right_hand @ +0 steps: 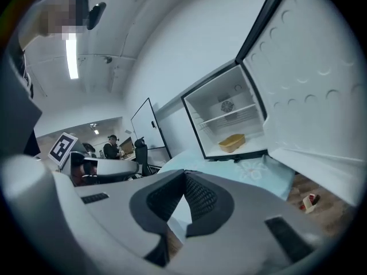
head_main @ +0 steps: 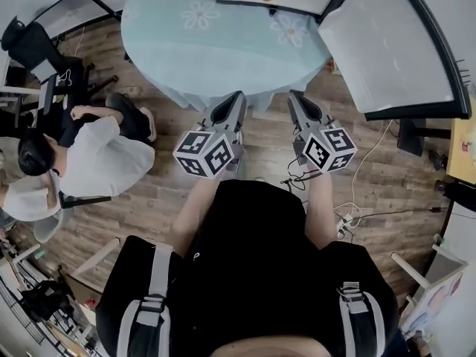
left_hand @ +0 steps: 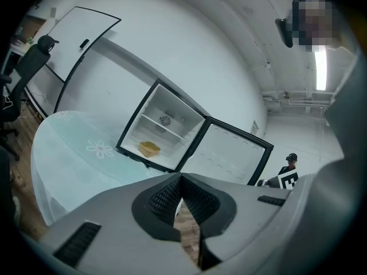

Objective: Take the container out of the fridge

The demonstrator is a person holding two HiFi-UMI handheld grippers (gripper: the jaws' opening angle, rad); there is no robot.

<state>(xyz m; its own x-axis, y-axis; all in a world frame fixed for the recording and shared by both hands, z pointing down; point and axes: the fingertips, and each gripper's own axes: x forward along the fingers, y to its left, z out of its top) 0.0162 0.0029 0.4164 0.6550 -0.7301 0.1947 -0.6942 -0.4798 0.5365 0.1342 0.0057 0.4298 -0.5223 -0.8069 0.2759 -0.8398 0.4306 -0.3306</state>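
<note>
Right now both grippers are held in front of the person's chest, well short of the fridge. The left gripper [left_hand: 180,179] has its jaws closed tip to tip with nothing between them, and the right gripper [right_hand: 184,176] is closed and empty in the same way. In the head view they sit side by side, both pointing at the near edge of a round table [head_main: 201,50] covered with a pale flowered cloth.

Beyond that edge, at the far side of the table, the fridge [left_hand: 166,110] stands open. Its door [right_hand: 309,85] is swung out on the person's right. The container [right_hand: 231,142], a shallow yellow tub, rests on the fridge floor under the single shelf, apart from both side walls.

The step in hand looks like the approach, with nothing grasped yet. To do it well, the person should probably move in to the table first. The jaws of the chosen gripper should open before it enters the cavity, not inside it. It should go in low, beneath the shelf, and take one wall of the tub squarely. The right gripper would pass nearest the open door and needs care there. Cables [head_main: 349,214] lie on the floor to the right, so footing matters too.
</note>
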